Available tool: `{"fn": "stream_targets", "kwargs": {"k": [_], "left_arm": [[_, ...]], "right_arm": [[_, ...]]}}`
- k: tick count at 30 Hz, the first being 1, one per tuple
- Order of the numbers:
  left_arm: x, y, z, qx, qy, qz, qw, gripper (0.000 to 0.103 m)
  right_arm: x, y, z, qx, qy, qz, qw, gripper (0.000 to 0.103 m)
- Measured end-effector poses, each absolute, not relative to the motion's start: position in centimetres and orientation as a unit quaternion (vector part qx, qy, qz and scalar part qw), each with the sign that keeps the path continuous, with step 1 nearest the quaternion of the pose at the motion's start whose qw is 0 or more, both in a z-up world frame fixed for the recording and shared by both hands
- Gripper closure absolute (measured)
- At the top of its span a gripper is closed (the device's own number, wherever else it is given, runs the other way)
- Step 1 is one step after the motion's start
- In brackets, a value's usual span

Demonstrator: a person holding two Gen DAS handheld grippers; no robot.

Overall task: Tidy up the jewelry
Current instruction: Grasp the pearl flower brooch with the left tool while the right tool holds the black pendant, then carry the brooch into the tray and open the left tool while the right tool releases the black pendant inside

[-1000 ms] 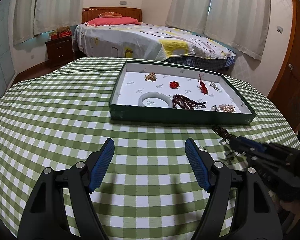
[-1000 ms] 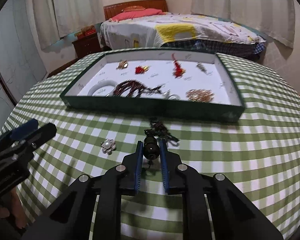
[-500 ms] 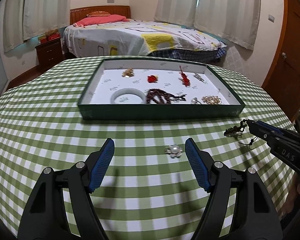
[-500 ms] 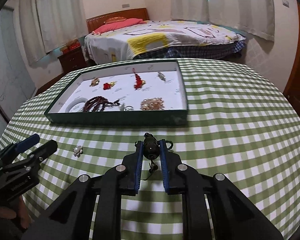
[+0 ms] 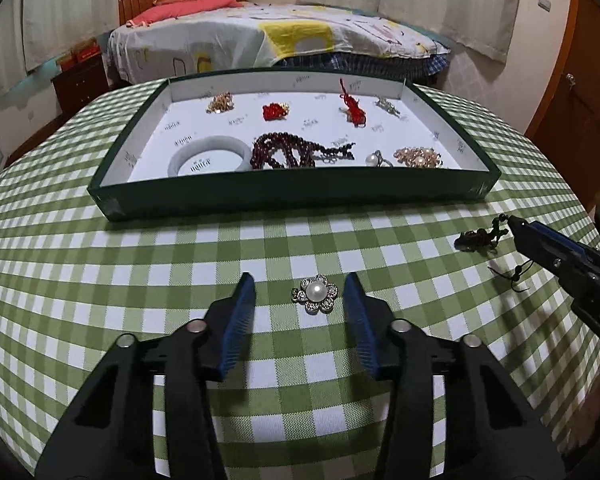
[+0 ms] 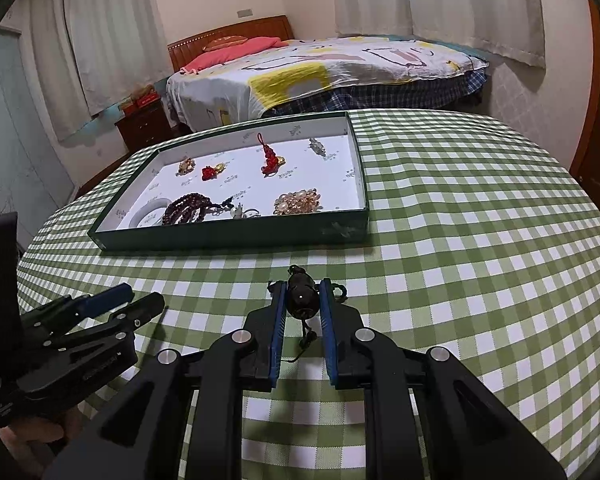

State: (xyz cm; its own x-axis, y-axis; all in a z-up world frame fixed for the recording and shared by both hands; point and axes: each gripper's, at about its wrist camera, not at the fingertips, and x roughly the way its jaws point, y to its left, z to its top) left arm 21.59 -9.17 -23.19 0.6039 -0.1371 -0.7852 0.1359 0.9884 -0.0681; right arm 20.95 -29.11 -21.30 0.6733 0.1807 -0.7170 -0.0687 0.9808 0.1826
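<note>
Pearl flower brooch (image 5: pixel 315 294) flat on worktop (image 5: pixel 100 280), 6 o'clock of tray (image 5: pixel 300 200); left gripper (image 5: pixel 300 296) closing around it, no contact. Small, light, stiff, slippery: pinch petal edges. Right gripper (image 6: pixel 303 300) clamps dark beaded charm (image 6: pixel 301 298).

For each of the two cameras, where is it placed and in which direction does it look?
Left wrist: on the left gripper, looking down its closing fingers at a pearl flower brooch, untouched, on the green checked tablecloth.
Right wrist: on the right gripper, shut on a dark bead charm; a hand shows at lower left.
Both share the dark green jewelry tray, the bed, and each other's gripper.
</note>
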Motion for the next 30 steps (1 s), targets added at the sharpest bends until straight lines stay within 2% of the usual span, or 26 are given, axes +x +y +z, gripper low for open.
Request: {"fn": "stream_targets", "kwargs": {"k": [5, 8, 9, 30], "left_arm": [[21.54, -9.14, -23.27, 0.001, 0.438, -0.076, 0.896, 0.066], [21.45, -9.19, -23.27, 0.003, 0.438, -0.076, 0.896, 0.074], [21.42, -9.17, -23.28, 0.003, 0.438, -0.077, 0.896, 0.080], [21.18, -8.67, -22.90, -0.017, 0.431, -0.082, 0.898, 0.082]], "right_arm": [[21.02, -29.31, -21.52, 0.072, 0.401, 0.067, 0.911, 0.085], [21.02, -29.25, -21.57, 0.070, 0.401, 0.066, 0.911, 0.085], [21.02, -29.23, -21.58, 0.070, 0.401, 0.066, 0.911, 0.085], [20.94, -29.05, -21.62, 0.064, 0.398, 0.066, 0.913, 0.085]]}}
